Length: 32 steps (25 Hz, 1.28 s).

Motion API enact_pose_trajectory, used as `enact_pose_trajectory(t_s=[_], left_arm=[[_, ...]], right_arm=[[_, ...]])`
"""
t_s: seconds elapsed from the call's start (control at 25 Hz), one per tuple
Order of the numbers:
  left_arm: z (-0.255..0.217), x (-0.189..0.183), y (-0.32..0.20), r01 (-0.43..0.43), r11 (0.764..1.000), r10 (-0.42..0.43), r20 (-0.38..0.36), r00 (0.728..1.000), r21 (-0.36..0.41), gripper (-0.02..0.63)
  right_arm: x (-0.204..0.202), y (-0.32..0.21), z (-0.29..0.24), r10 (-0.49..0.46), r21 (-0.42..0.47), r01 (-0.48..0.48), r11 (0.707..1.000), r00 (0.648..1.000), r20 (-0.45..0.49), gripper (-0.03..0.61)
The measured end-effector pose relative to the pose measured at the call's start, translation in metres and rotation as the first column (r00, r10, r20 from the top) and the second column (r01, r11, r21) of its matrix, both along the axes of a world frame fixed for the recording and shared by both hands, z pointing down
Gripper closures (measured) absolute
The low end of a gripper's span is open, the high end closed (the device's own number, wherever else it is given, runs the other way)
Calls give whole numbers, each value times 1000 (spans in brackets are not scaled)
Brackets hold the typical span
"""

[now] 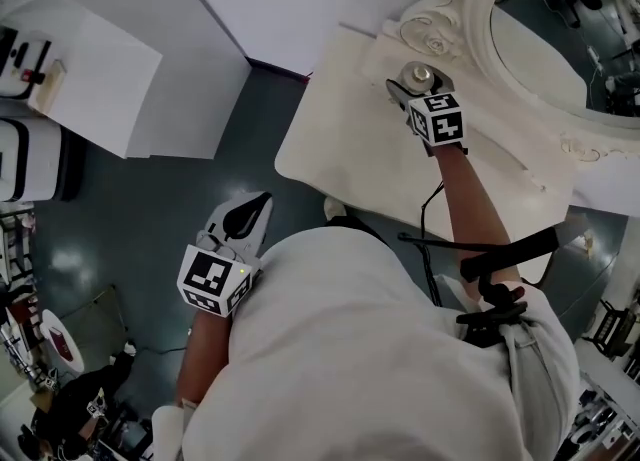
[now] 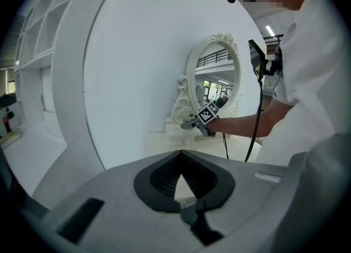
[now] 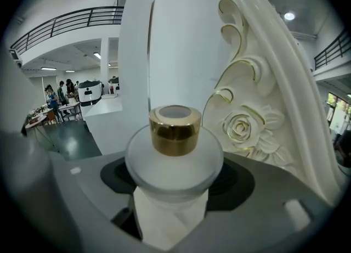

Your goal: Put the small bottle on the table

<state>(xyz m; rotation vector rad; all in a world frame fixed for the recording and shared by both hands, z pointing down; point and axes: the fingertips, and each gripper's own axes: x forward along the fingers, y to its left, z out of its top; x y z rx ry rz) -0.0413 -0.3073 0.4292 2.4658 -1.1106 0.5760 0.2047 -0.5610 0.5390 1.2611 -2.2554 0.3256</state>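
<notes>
We had the right gripper (image 1: 408,91) clamped on the small bottle (image 3: 174,156) over the table (image 1: 330,149), left gripper (image 2: 184,194) closed and empty; next move probably needed setting it down and releasing.

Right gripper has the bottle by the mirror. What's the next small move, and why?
Probably lower the right gripper until the bottle stands on the table, then open. Its jaws grip the bottle beside the mirror frame, and whether it touches the table yet isn't clear.
</notes>
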Motion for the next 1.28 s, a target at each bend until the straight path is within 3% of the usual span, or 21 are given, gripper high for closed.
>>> enact_pose_trajectory(t_s=[0.52, 1.28], left_arm=[[8, 2, -30, 57, 997, -56, 20, 998, -49, 611], [9, -7, -33, 81, 996, -80, 30, 996, -37, 611]], right_arm=[[5, -61, 39, 25, -13, -26, 1000, 1000, -18, 241], [2, -72, 46, 41, -1, -41, 999, 999, -7, 230]])
